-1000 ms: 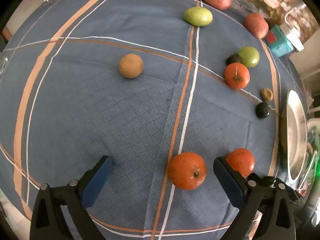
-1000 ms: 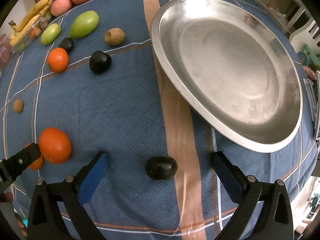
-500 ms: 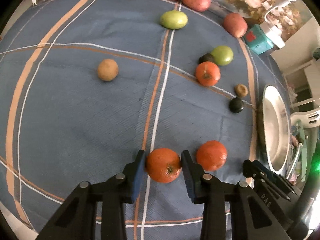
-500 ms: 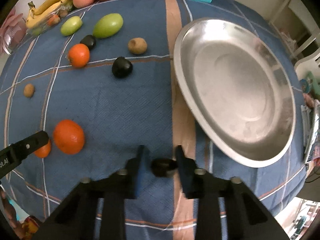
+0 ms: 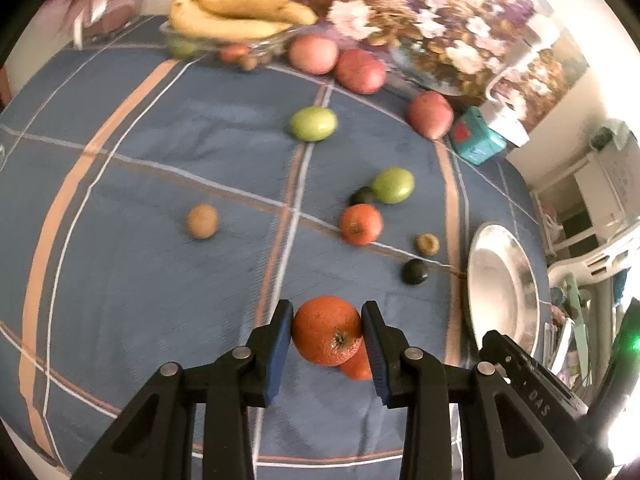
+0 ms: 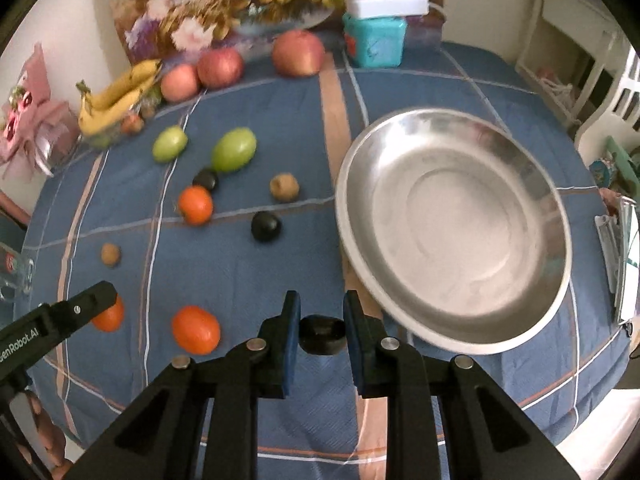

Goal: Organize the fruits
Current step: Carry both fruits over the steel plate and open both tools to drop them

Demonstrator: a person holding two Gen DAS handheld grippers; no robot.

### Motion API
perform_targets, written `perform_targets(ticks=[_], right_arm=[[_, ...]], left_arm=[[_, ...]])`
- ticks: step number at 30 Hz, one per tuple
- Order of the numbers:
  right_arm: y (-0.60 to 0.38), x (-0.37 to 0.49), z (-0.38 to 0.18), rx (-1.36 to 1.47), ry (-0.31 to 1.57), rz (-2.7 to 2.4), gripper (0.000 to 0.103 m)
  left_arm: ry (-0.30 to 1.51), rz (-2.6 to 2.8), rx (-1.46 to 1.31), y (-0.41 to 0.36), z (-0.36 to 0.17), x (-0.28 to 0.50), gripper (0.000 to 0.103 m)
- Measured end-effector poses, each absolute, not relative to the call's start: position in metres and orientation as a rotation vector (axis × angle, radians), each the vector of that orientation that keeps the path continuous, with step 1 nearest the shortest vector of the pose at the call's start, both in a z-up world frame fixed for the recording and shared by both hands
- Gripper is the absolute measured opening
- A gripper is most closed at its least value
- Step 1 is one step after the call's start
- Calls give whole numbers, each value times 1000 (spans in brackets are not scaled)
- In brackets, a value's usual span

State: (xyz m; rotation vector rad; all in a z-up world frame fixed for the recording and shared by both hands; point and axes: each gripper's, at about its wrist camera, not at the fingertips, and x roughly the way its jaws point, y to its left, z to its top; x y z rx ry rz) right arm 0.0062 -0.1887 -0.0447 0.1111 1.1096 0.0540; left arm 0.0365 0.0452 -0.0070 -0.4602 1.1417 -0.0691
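Observation:
My left gripper (image 5: 326,330) is shut on an orange (image 5: 326,330) and holds it above the blue cloth. A second orange (image 5: 356,366) lies on the cloth just behind and below it. My right gripper (image 6: 322,330) is shut on a small dark fruit (image 6: 322,334), lifted near the front left rim of the empty steel plate (image 6: 452,224). In the right wrist view the left gripper's arm (image 6: 52,320) shows at far left with its orange (image 6: 108,316), and the second orange (image 6: 196,329) lies on the cloth.
Loose on the cloth: green fruits (image 5: 313,123) (image 5: 394,185), a tomato (image 5: 361,224), dark fruits (image 5: 415,272), brown fruits (image 5: 202,221) (image 5: 427,244). Apples (image 5: 360,71), bananas (image 5: 236,16) and a teal box (image 5: 476,142) stand at the back. The plate (image 5: 500,292) lies right.
Both grippers closed from wide open, the left on the orange and the right on the dark fruit, then rose with them; both views now look higher and farther across the table.

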Motion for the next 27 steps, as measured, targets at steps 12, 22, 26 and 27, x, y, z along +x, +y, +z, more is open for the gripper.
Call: perform_targets(ticks=[12,22,26,27], right_arm=[[-275,31,-31,228,1045,-252,23],[-311,40,-27,235,1000,-373,23],[-319,41,-25,208,973,-414,23],[-322,41,-24,214,965,-418,24]], left_arm=[[1092,-308,-315,-72,11,77,38],[1090,-406,-223,-145,5,116,40],[1109,-428,-227,-147,4,122,74],[1110,-436,-235,-146,3,122,74]])
